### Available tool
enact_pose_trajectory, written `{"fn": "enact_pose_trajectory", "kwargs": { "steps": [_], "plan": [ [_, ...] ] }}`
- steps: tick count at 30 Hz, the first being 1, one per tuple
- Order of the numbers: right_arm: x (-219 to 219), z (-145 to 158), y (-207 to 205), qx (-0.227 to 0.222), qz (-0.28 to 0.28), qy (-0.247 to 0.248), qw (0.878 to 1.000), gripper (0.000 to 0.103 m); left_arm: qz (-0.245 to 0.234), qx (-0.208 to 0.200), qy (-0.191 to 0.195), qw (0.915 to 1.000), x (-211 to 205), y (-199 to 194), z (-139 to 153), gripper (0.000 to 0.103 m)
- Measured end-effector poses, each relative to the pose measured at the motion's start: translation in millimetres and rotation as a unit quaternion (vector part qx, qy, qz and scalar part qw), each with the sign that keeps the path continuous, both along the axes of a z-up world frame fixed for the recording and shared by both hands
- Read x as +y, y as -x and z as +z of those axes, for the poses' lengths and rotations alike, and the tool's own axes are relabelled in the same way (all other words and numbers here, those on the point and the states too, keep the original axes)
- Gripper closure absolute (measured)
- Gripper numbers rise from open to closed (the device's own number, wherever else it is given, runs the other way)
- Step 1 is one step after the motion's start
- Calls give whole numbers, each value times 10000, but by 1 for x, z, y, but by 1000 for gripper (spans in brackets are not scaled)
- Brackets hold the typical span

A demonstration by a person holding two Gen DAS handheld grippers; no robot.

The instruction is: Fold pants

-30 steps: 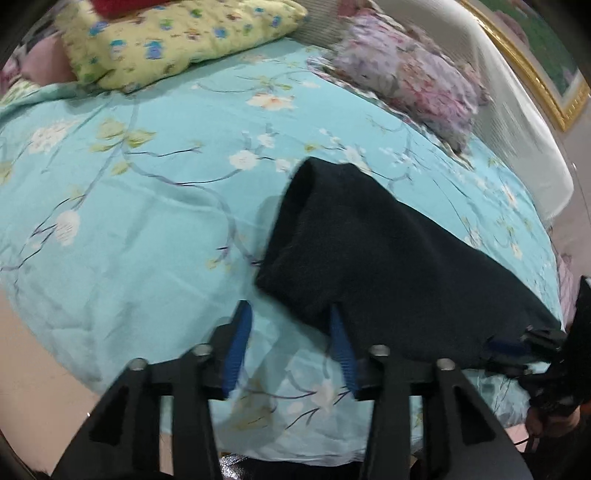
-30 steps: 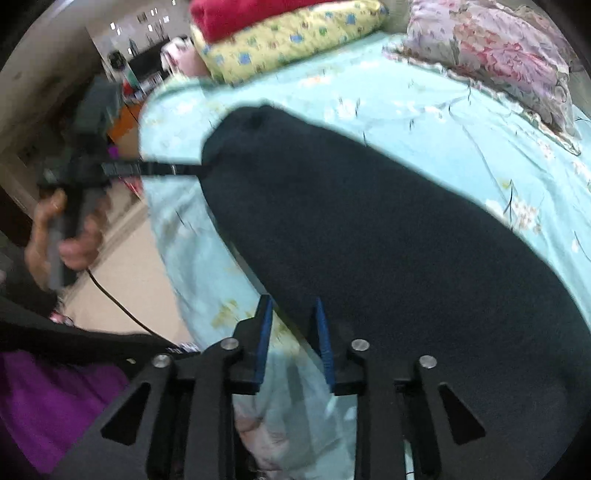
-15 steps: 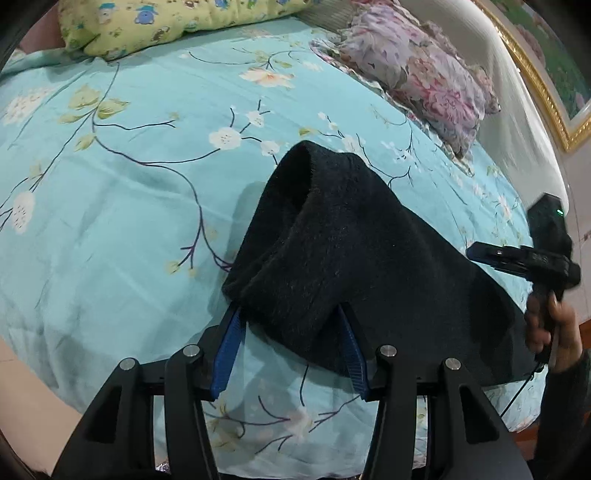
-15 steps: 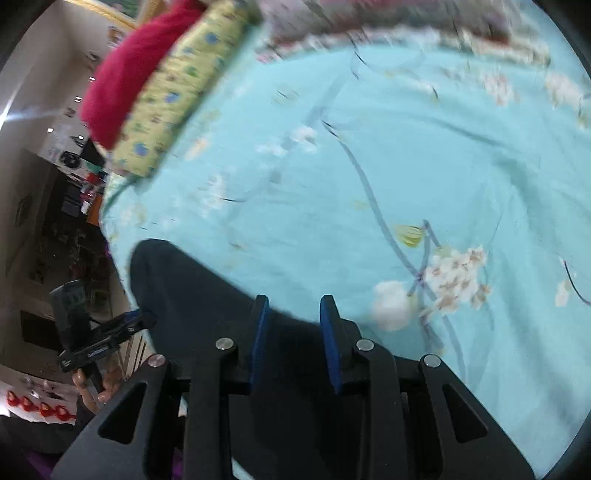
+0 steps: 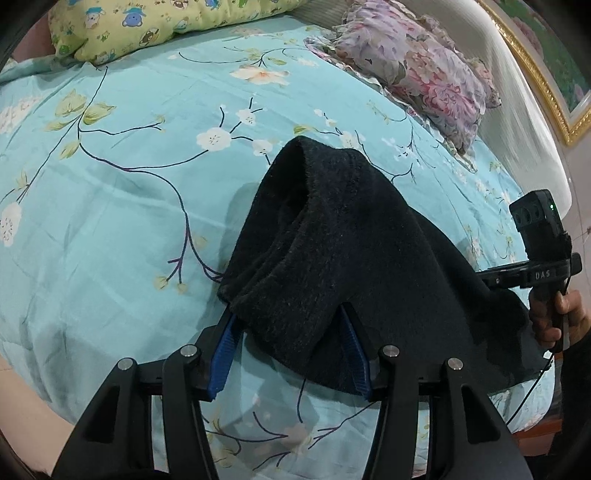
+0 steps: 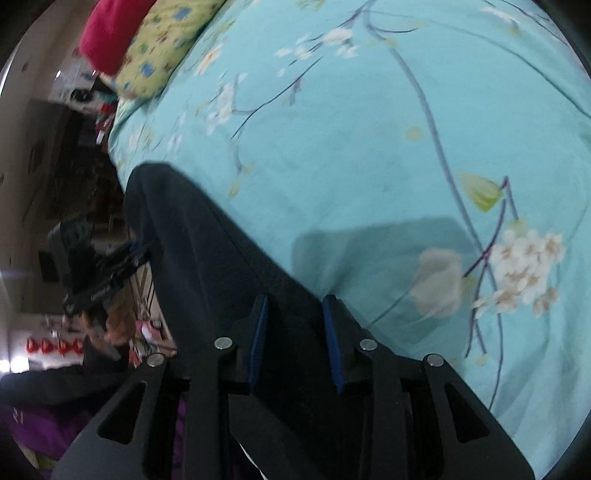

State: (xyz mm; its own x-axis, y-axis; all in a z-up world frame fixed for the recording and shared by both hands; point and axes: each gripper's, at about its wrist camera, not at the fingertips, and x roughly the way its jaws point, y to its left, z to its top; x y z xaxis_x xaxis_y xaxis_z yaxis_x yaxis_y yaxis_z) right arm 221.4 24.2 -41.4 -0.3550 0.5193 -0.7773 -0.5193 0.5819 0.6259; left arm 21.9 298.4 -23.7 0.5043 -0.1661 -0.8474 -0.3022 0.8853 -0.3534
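The black pants [image 5: 354, 258] lie on a bed [image 5: 129, 206] with a blue flower sheet, near the edge. In the left wrist view, the left gripper [image 5: 288, 332] has its jaws spread wide, one on each side of a thick folded end of the pants. The cloth sits between the jaws and droops over them, but they are not pinching it. The rest of the pants run off to the right, toward the right gripper [image 5: 532, 275], which a hand [image 5: 565, 314] holds by its handle. In the right wrist view, the right gripper [image 6: 295, 332] also has its jaws apart, with the dark pants [image 6: 207, 258] between and under them; it is blurry, and I cannot tell if they press the cloth. A yellow pillow [image 5: 147, 26] and a purple flower pillow [image 5: 417, 70] lie at the far end of the bed. A red pillow [image 6: 107, 33] sits beside the yellow one.
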Motion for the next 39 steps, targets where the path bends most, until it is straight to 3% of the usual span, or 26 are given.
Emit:
{"fn": "enact_pose_trajectory", "kwargs": {
  "steps": [4, 6, 11, 13, 17, 21, 24, 28, 31, 34, 35, 36, 38, 39],
  "plan": [
    [7, 3, 6, -357, 124, 186, 9991, 75, -53, -107, -58, 9999, -3, -1, 2, 65],
    [9, 16, 16, -874, 160, 273, 9957, 88, -78, -200, -31, 9998, -2, 0, 4, 71],
    [-10, 61, 21, -1970, -672, -8, 9781, 92, -233, -781, -165, 9965, -2, 0, 29, 84],
    [-10, 80, 24, -2425, -969, -104, 9652, 93, -265, -910, -285, 9951, 0, -9, 42, 85],
    [-7, 95, 20, -2841, -1560, -402, 9452, 97, -278, -1138, -489, 9919, 13, -29, 58, 85],
    [6, 69, 14, -2880, -1708, -120, 9422, 97, -348, -784, -373, 9956, 22, -52, 29, 85],
    [19, 37, 12, -3080, -1596, 416, 9370, 98, -416, -730, -576, 9948, 22, -51, 5, 83],
    [4, 19, 5, -3138, -1901, 577, 9285, 97, -292, -779, -489, 9953, 29, -37, 7, 67],
    [-12, 35, 12, -3117, -2274, 483, 9213, 97, -195, -839, -619, 9944, 31, -21, 23, 64],
    [-34, 62, 36, -3233, -2470, 208, 9133, 90, -169, -1018, -881, 9907, 25, -1, 46, 56],
    [-44, 72, 47, -3273, -2537, 119, 9101, 78, -198, -1089, -877, 9900, 22, 5, 52, 56],
    [-54, 77, 57, -3277, -2601, 40, 9083, 58, -266, -1166, -856, 9891, 18, 9, 59, 56],
    [-71, 84, 76, -3313, -2746, -107, 9026, 41, -444, -1249, -861, 9874, 4, 10, 68, 54],
    [-80, 86, 87, -3348, -2805, -164, 8994, 41, -545, -1267, -867, 9866, -4, 8, 71, 53]
  ]
}}
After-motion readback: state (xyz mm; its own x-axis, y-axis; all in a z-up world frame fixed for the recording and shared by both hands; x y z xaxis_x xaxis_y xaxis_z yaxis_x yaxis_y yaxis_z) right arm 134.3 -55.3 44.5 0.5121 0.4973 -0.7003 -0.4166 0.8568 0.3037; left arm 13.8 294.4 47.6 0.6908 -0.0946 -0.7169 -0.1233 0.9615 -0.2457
